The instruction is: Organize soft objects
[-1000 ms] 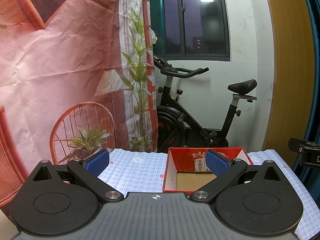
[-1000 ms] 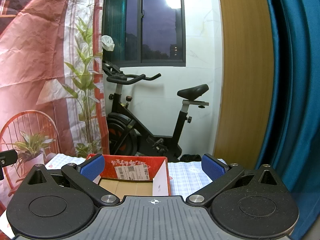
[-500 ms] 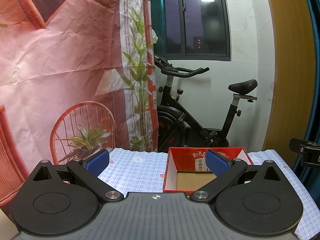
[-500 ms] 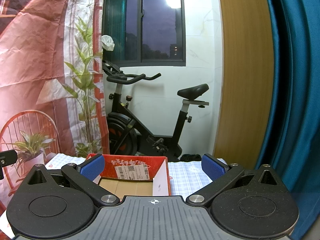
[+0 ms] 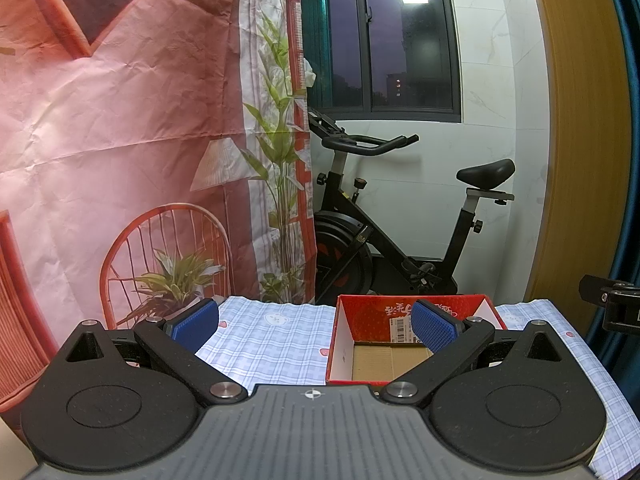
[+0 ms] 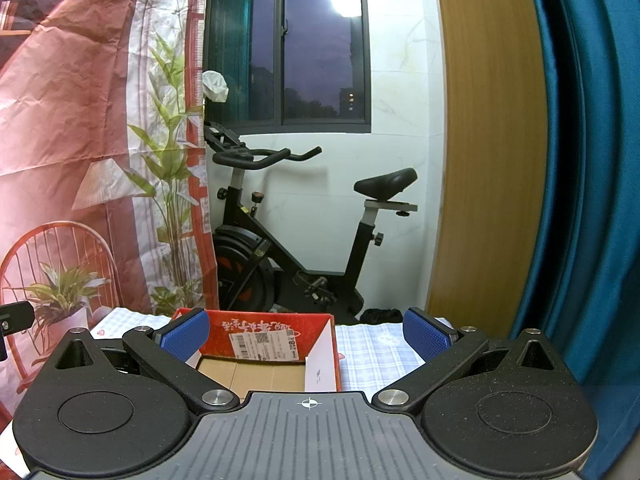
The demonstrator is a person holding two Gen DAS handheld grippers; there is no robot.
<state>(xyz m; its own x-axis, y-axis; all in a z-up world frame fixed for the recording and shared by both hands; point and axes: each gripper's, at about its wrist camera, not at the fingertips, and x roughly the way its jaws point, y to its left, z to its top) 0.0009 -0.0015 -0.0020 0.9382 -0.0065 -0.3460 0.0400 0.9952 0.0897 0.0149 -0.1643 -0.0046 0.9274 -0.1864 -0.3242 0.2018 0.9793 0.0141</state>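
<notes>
From my left wrist view, the printed backdrop with its painted chair and plants fills the left half of the frame, and below it the table with its blue checked cloth runs across the lower middle. My left gripper has its fingers spread wide apart with nothing between them; the right-hand blue pad sits in front of the red box, which stands open on the cloth in the lower centre-right, bare cardboard showing on its floor and a barcode label on its far inner wall. I see no soft object in the box or on the cloth in either view. Behind the table, an exercise bike stands under a dark window, and a black piece of the other rig pokes in at the right edge. In my right wrist view, the right gripper is likewise spread open and empty, the red box sits lower centre-left, and a teal curtain hangs down the right side.
</notes>
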